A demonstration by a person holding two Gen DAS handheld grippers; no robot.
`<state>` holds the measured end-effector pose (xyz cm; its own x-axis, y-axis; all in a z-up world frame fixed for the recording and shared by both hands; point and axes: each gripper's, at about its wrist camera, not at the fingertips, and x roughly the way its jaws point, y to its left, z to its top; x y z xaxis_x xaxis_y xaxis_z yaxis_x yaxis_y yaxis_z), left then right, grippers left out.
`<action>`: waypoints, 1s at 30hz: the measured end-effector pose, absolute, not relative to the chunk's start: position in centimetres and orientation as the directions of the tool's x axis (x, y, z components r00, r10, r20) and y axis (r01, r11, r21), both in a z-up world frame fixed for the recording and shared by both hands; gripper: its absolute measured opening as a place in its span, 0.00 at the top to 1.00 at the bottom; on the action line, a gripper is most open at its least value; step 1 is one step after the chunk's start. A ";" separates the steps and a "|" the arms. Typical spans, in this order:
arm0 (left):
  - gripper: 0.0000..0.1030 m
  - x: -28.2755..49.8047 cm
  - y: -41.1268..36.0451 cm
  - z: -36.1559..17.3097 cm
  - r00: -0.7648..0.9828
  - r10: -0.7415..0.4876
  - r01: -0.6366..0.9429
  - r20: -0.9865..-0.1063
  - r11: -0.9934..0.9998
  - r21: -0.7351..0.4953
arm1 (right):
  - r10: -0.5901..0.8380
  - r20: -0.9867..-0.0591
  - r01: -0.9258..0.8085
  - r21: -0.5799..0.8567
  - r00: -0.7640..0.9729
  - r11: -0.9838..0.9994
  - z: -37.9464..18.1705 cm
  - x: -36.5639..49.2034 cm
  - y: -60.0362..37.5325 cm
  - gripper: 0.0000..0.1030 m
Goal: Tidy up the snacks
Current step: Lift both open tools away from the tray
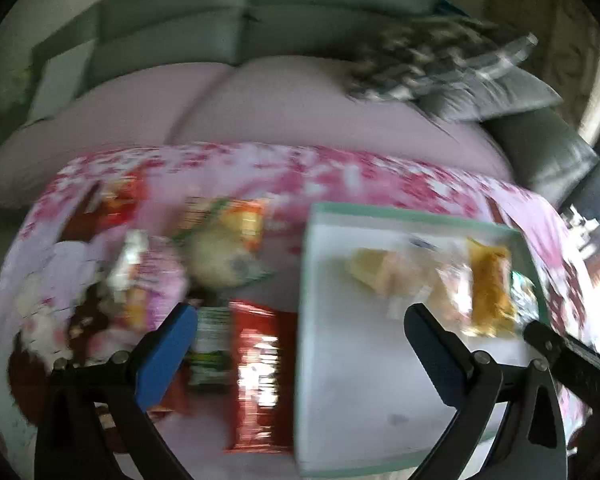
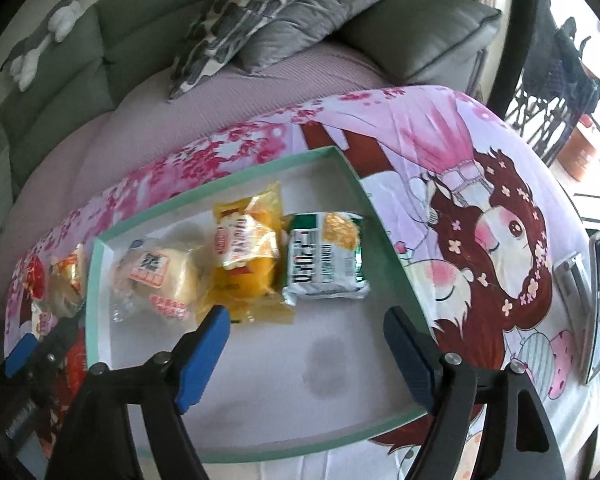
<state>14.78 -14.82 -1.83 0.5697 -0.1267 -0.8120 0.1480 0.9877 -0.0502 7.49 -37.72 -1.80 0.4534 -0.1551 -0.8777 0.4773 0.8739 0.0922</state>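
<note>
Left gripper (image 1: 300,344), left wrist view: jaws wide apart, nothing between the pads, hovering over the left edge of the shallow mint-green cardboard box (image 1: 412,216). Picture is blurred. Outside the box on the pink cartoon-print table cover (image 1: 260,168) you still have a shiny red foil packet (image 1: 260,372), a green-and-white wrapper (image 1: 210,344) touching it, and several more wrapped snacks to the left, too smeared to tell apart.

Right wrist view: your right gripper (image 2: 308,348) is also released, empty, above the box's bare white floor. Three snacks sit in a row along the far side: a clear-wrapped pale bun (image 2: 160,276), a yellow-wrapped cake (image 2: 248,256), a green-and-silver biscuit packet (image 2: 326,256), each touching or just beside the next.

My read: three in, a larger heap still out on the left. Less than half done.
</note>
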 end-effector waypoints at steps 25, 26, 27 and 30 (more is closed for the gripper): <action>0.00 12.5 -0.6 -1.9 0.559 0.136 -0.200 -0.818 0.979 0.025 | 0.011 -0.883 0.145 0.089 0.469 0.985 -4.0 9.6 -23.4 0.00; 0.00 12.5 -0.1 -1.9 0.558 0.128 -0.197 -0.820 0.980 0.019 | 0.016 -0.882 0.133 0.090 0.471 0.987 -4.0 9.7 -23.0 0.00; 0.00 12.6 0.2 -1.9 0.557 0.127 -0.190 -0.821 0.982 0.023 | 0.023 -0.882 0.126 0.093 0.471 0.988 -4.0 9.7 -22.6 0.00; 0.00 12.5 1.4 -1.8 0.555 0.167 -0.202 -0.815 0.977 0.063 | 0.055 -0.882 0.107 0.119 0.468 0.987 -4.2 9.7 -21.4 0.00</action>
